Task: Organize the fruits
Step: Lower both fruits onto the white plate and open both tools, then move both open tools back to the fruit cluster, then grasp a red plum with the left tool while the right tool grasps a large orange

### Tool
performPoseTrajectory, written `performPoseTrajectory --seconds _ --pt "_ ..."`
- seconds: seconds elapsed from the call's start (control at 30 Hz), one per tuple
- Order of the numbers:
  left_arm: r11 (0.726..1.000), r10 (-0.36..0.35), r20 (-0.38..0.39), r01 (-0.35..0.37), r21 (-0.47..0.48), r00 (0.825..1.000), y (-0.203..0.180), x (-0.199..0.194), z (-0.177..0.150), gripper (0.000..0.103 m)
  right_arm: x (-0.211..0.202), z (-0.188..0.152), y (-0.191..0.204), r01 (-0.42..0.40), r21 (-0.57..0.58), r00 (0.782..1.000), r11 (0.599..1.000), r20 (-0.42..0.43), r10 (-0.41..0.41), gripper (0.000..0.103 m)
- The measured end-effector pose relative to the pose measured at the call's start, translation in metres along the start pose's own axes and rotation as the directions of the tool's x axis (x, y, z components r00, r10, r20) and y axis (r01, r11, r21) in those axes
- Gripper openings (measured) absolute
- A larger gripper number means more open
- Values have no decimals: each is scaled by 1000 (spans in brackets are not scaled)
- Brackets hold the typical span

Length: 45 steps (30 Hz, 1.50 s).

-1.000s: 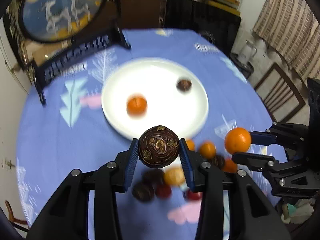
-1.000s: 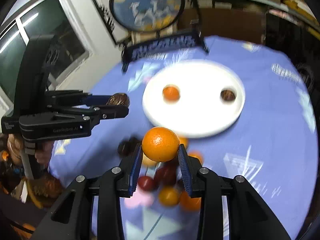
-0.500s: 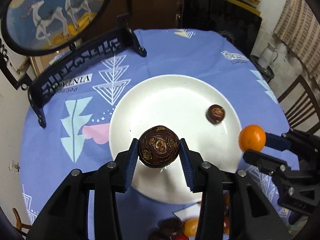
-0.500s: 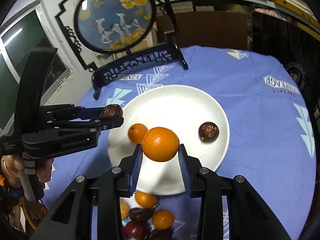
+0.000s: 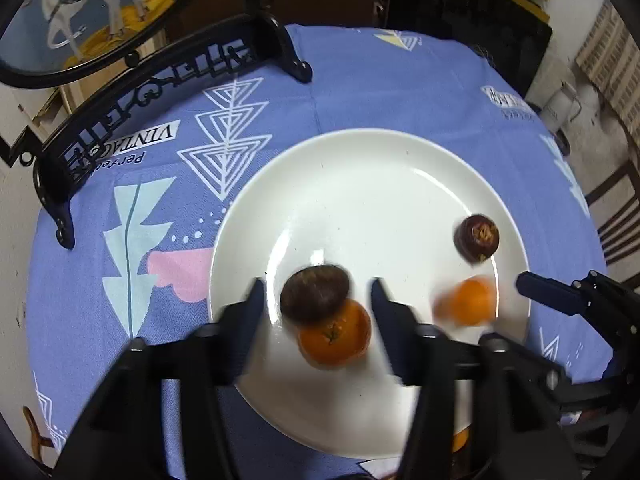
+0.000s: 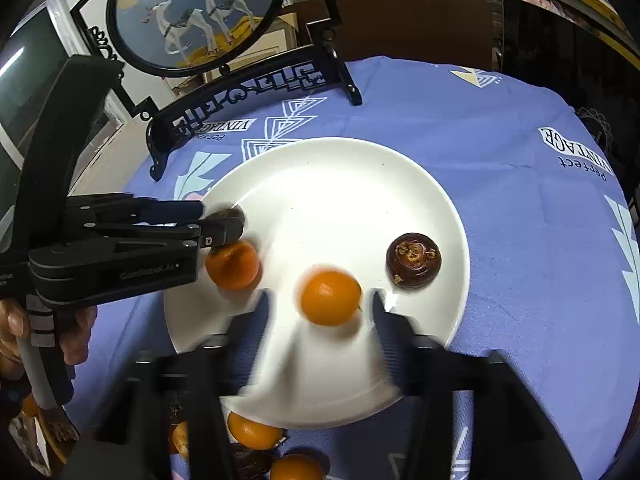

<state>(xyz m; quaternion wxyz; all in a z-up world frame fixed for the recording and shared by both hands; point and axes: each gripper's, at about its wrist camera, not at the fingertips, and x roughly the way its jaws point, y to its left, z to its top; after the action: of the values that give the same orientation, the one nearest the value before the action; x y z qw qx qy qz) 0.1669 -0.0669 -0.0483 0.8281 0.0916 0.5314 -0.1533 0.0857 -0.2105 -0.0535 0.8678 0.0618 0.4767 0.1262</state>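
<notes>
A white plate (image 5: 360, 184) (image 6: 340, 184) lies on the blue tablecloth. My left gripper (image 5: 318, 294) (image 6: 224, 220) is open over the plate's near left part; a blurred dark brown fruit (image 5: 314, 294) is loose between its fingers, above an orange (image 5: 336, 336) (image 6: 234, 264) on the plate. My right gripper (image 6: 322, 300) is open; a blurred orange (image 6: 330, 298) (image 5: 466, 300) is loose between its fingers. Another dark brown fruit (image 6: 414, 266) (image 5: 476, 238) rests at the plate's right.
A black ornate stand with a round deer picture (image 6: 196, 12) (image 5: 160, 76) stands behind the plate. Several oranges and dark fruits (image 6: 254, 432) lie on the cloth at the plate's near edge. A chair (image 5: 616, 216) stands at the table's right.
Both grippers moved forward and down over the plate and opened. The dark fruit and the orange left the pads and are blurred in motion.
</notes>
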Motion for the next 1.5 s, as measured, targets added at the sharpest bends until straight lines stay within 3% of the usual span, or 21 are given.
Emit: performPoseTrajectory --seconds 0.17,0.33,0.6,0.77,0.9,1.07,1.3,1.33,1.4,1.5 --pt "1000 5 24 -4 -12 1000 3 -13 -1 66 -14 1 -3 23 -13 999 1000 30 -23 61" --pt "1000 -11 55 10 5 998 5 -39 -18 66 -42 -10 -5 -14 -9 998 1000 57 15 63" --pt "995 -64 78 57 81 995 -6 -79 -92 72 -80 -89 -1 -59 -62 998 996 -13 58 67" --pt "991 -92 43 87 106 995 -17 -87 -149 72 -94 -147 7 -57 -87 996 995 -77 51 67" --pt "987 -114 -21 116 109 993 -25 -79 -185 73 -92 -172 7 -36 -92 994 995 -108 26 67" --pt "979 -119 -79 130 155 990 -42 -70 -214 73 -77 -185 7 43 -183 989 982 -134 -68 67" --pt "977 -143 -99 156 147 985 -53 -68 -224 73 -56 -179 17 77 -314 987 946 -113 -118 66" --pt "976 -145 -102 159 147 984 -55 -67 -225 73 -54 -177 17 73 -324 987 943 -110 -114 64" --pt "976 -146 -105 160 146 984 -59 -63 -224 73 -49 -173 20 25 -341 989 940 -129 -73 46" --pt "976 -158 -107 172 132 982 -65 -58 -220 73 -51 -171 22 19 -342 987 940 -145 -73 45"
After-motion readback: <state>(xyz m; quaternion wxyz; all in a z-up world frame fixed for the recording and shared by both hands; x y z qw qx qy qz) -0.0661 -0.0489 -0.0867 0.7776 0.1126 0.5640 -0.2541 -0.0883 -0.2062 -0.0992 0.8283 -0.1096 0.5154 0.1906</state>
